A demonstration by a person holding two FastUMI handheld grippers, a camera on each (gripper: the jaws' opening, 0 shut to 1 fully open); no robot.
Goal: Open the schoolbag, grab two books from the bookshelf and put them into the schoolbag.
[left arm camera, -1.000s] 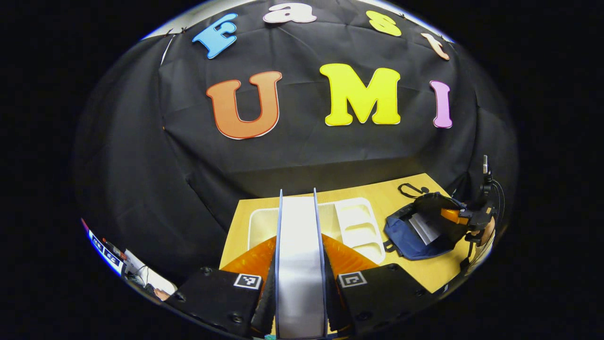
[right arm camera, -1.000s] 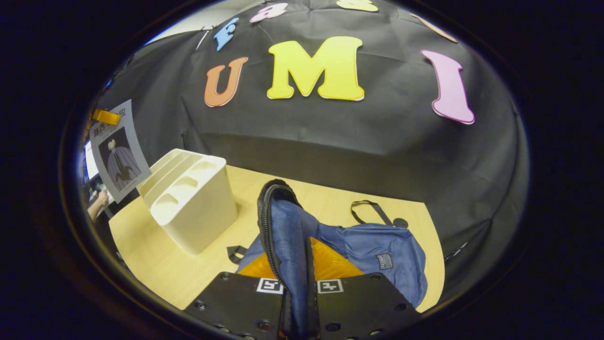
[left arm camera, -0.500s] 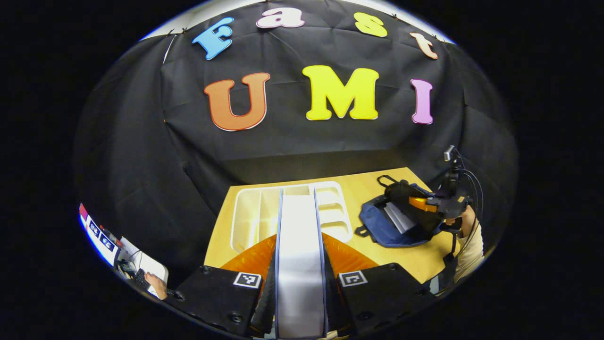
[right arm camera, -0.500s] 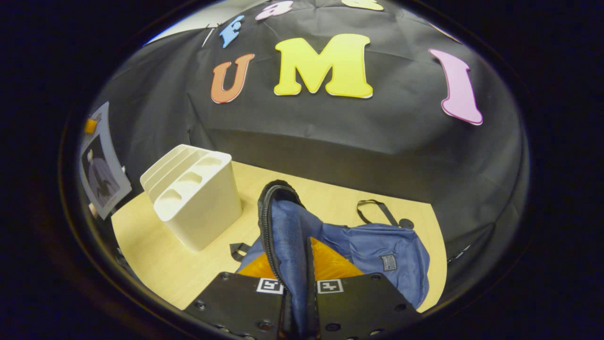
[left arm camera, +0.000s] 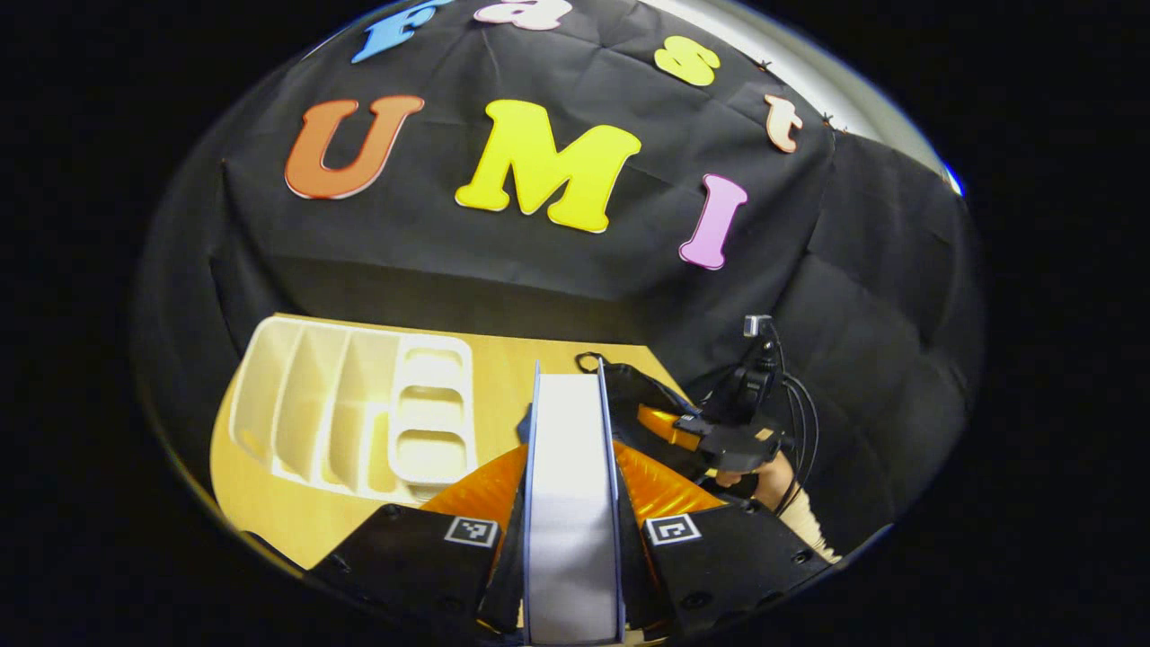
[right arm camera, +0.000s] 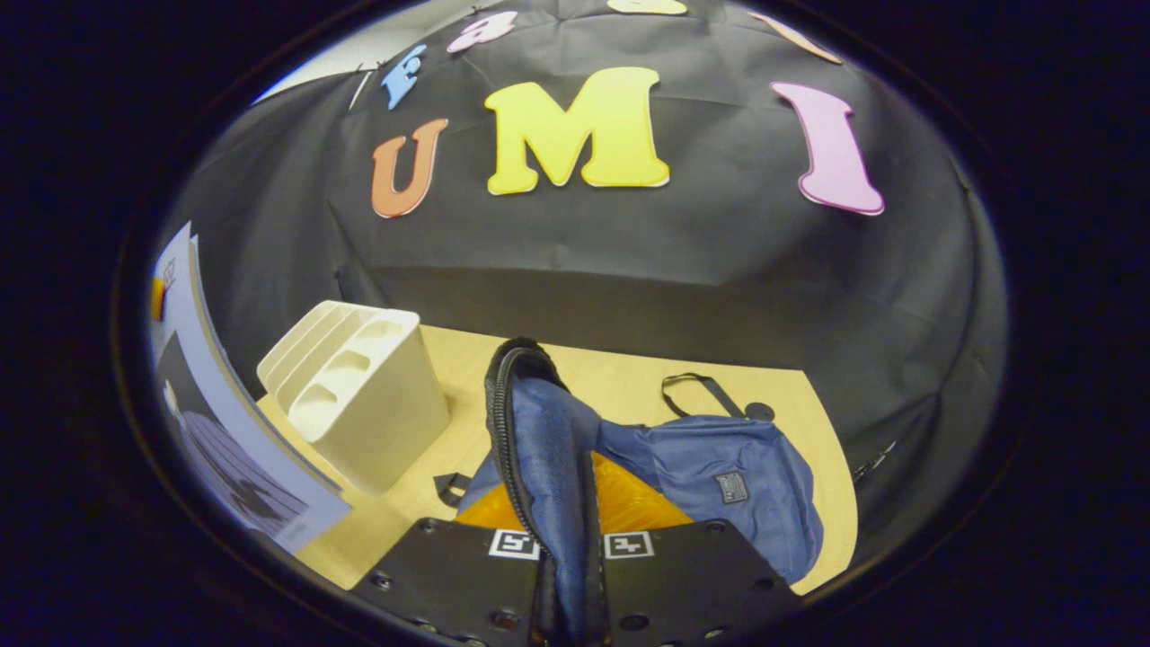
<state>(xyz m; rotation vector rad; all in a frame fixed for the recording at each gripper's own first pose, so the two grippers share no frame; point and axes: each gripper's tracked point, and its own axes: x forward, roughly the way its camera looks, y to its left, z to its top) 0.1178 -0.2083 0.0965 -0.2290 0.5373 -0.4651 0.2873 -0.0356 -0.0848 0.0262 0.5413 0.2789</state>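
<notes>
On the left of the table (right arm camera: 629,382) stands the white bookshelf (right arm camera: 359,400), its slots empty. The left gripper (left arm camera: 571,539) is clamped on a book (left arm camera: 571,485), held upright on the way toward the schoolbag (right arm camera: 719,476). On the right, the right gripper (right arm camera: 566,575) pinches the bag's flap (right arm camera: 539,449) and holds the mouth open. If the flap slips or sags, the book may catch on the zipper edge and fall beside the bag.

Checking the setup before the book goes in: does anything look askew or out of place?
Nothing stands out. The left gripper holds a book, the right gripper pinches the schoolbag flap up, and the bookshelf stands upright on the table.
</notes>
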